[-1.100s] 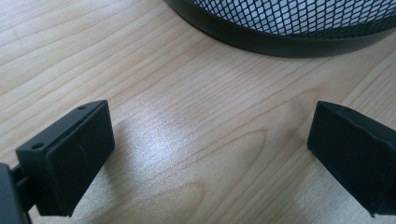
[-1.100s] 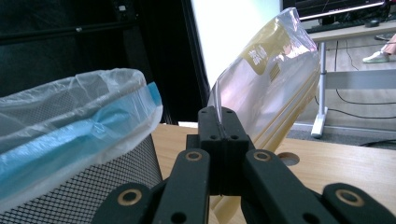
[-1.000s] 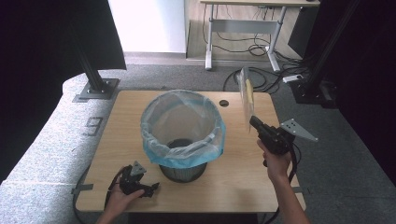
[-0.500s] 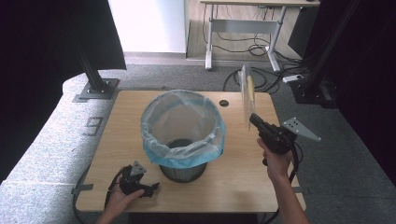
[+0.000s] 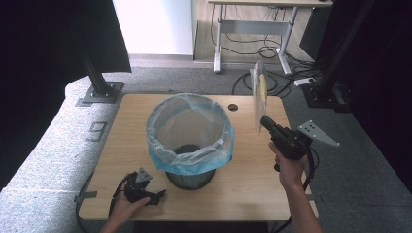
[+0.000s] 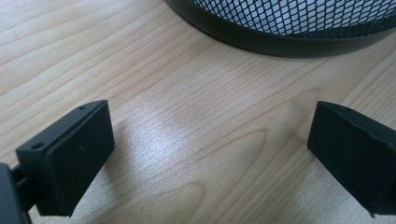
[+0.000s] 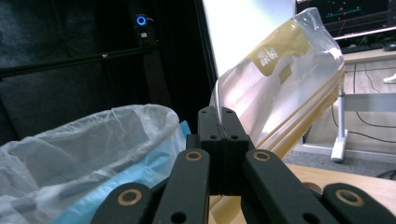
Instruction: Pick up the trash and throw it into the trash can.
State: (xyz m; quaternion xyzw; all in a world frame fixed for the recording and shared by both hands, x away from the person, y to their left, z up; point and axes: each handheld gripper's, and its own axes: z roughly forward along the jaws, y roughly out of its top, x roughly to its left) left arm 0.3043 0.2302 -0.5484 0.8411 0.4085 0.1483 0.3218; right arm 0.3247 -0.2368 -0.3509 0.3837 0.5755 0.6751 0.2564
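Observation:
A black mesh bin [image 5: 191,175] lined with a pale blue plastic bag [image 5: 189,136] stands mid-table. My right gripper [image 5: 265,121] is raised to the right of the bin and is shut on the lower edge of a clear plastic packet with a yellow band [image 5: 259,92], which stands upright above it. In the right gripper view the jaws pinch the packet [image 7: 285,88] beside the bag's rim [image 7: 93,140]. My left gripper [image 5: 158,196] rests on the wooden table [image 5: 121,145] at the front left, open, with bare wood between its fingers [image 6: 70,158] and the bin's base [image 6: 280,42] just ahead.
A small dark round spot [image 5: 233,107] sits in the tabletop behind the bin. Grey padding [image 5: 53,145] borders the table's left side. A black post base [image 5: 99,92] stands at the back left, and desk legs and cables [image 5: 252,43] lie beyond.
The right gripper and its packet have shifted slightly; the left gripper has stayed in place.

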